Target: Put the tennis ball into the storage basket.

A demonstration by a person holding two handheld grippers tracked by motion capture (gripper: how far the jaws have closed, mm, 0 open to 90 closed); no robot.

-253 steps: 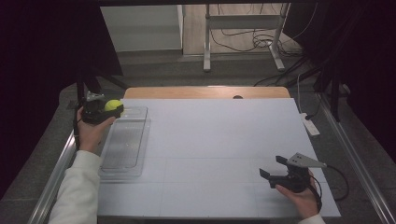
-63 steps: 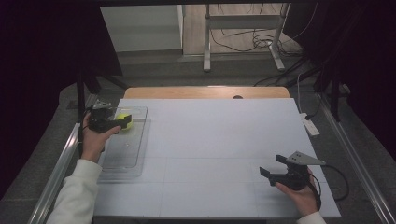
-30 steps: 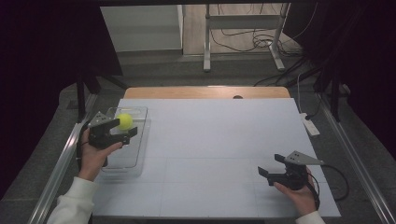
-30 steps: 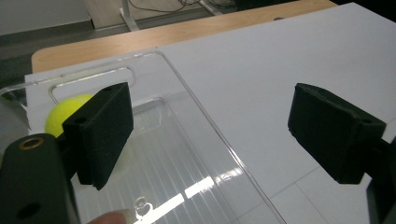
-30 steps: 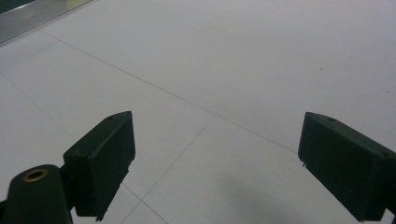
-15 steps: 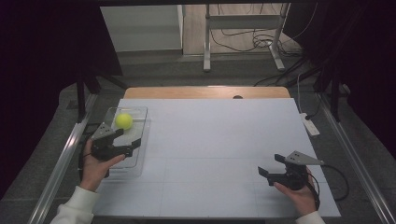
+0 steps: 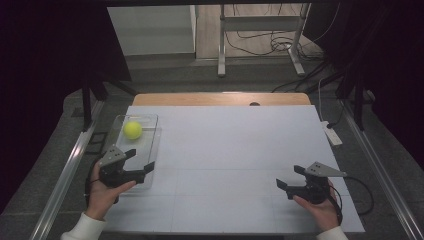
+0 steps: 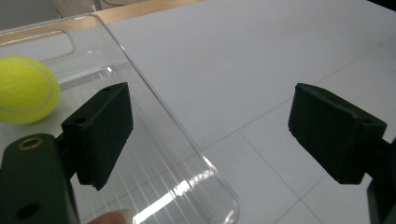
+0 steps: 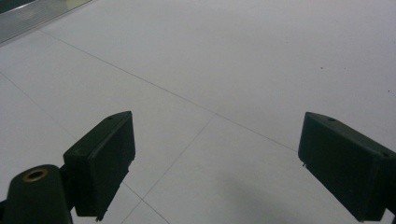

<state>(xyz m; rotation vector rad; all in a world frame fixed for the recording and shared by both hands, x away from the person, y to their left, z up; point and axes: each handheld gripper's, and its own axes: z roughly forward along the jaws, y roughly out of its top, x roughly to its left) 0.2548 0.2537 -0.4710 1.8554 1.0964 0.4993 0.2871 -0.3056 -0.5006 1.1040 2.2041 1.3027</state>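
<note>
Right now I'm holding my left gripper (image 7: 141, 161) over the near end of the clear ribbed plastic tray (image 7: 150, 150), and its black jaws are standing wide apart with nothing between them. Looking along my left gripper (image 8: 210, 135), I'm seeing one jaw sitting above the tray's (image 8: 196, 154) ribbed floor and the other hanging out over the white tabletop (image 8: 280, 56), so the tray's long rim is running up between the two. My fingertip (image 8: 112, 217) is just peeking in at the bottom edge there.

Up at the far end of that tray, the bright yellow-green tennis ball (image 7: 132, 130) is lying by itself, well apart from my jaws. From the left gripper's camera the ball (image 8: 25, 88) is sitting at the left, beyond my left-hand jaw, near the tray's handle cut-out.

Over on the other side, my right gripper (image 7: 290, 178) is hovering low above the bare white tabletop (image 7: 235, 145) near the front edge, grey three-cornered plate on top, cable trailing off behind my right hand (image 7: 320, 210). Its jaws are spreading wide too, gripping nothing. Along my right gripper (image 9: 215, 163) I'm looking at plain white surface (image 9: 243, 56) crossed by thin seam lines.
</note>
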